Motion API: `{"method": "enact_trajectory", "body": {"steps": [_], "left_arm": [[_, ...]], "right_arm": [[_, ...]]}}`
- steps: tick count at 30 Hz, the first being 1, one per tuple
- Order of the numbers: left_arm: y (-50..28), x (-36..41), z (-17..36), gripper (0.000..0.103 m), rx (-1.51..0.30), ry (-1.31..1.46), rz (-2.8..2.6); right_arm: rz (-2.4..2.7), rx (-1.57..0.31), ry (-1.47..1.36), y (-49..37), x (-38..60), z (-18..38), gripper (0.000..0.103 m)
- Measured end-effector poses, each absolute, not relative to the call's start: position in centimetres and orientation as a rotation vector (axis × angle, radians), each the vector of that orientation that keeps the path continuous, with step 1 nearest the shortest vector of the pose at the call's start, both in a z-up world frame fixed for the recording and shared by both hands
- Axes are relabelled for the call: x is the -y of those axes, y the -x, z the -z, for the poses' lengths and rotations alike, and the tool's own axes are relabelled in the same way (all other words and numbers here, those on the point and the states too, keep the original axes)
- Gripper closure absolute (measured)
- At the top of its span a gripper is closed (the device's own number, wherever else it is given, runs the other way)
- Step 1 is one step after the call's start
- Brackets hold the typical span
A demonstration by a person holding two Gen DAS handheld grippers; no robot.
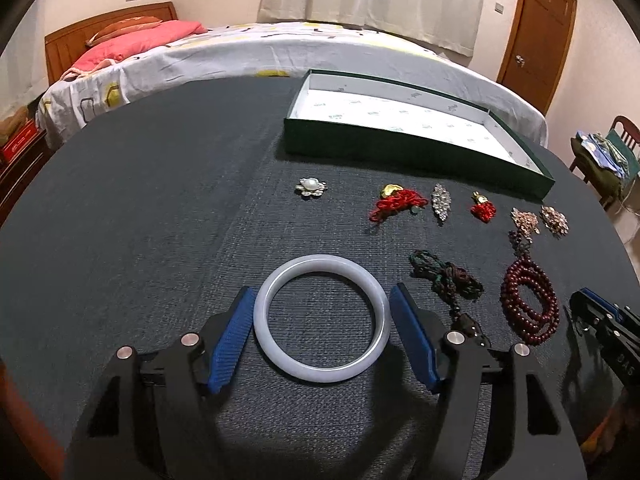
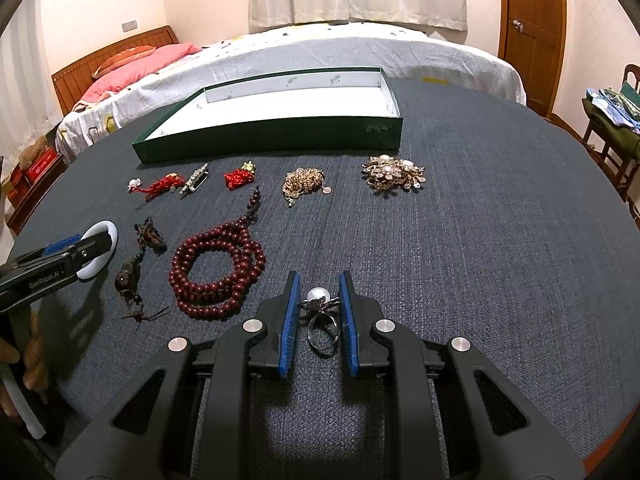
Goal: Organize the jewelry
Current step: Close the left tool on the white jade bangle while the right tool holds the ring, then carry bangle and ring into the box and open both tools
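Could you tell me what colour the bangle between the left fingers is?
The bangle is milky white, clearest in the left wrist view.

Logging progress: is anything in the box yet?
Empty. The box shows only bare white lining in both views; the bangle, ring and other pieces lie on the table.

The left gripper [image 2: 96, 246] hides part of the white bangle [image 2: 105, 258], perhaps clamped.

My grippers [image 1: 322, 336] [image 2: 319, 312]: black frames, ribbed blue pads [image 2: 289, 332], silver screws, white "GenRobot.AI" lettering on the left one.
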State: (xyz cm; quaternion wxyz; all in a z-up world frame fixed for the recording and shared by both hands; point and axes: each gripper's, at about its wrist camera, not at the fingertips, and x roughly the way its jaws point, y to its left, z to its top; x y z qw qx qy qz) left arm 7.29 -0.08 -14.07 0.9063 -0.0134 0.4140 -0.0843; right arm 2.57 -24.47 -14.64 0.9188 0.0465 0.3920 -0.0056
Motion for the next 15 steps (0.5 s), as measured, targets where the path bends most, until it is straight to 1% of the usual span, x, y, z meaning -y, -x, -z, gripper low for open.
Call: {"method": "enact_trajectory", "body": {"steps": [8, 15], "left_arm": [[-6.9, 0.3, 11.9, 0.036, -0.780, 0.007, 0.170], [-8.8, 1.1, 9.4, 0.036, -0.739, 0.003, 0.197]], "right_arm": [[0.009, -0.783, -0.115, -3.0, 24.9, 13.9, 0.083], [-0.010, -0.741, -0.130, -4.8, 25.1, 11.8, 0.083]]}}
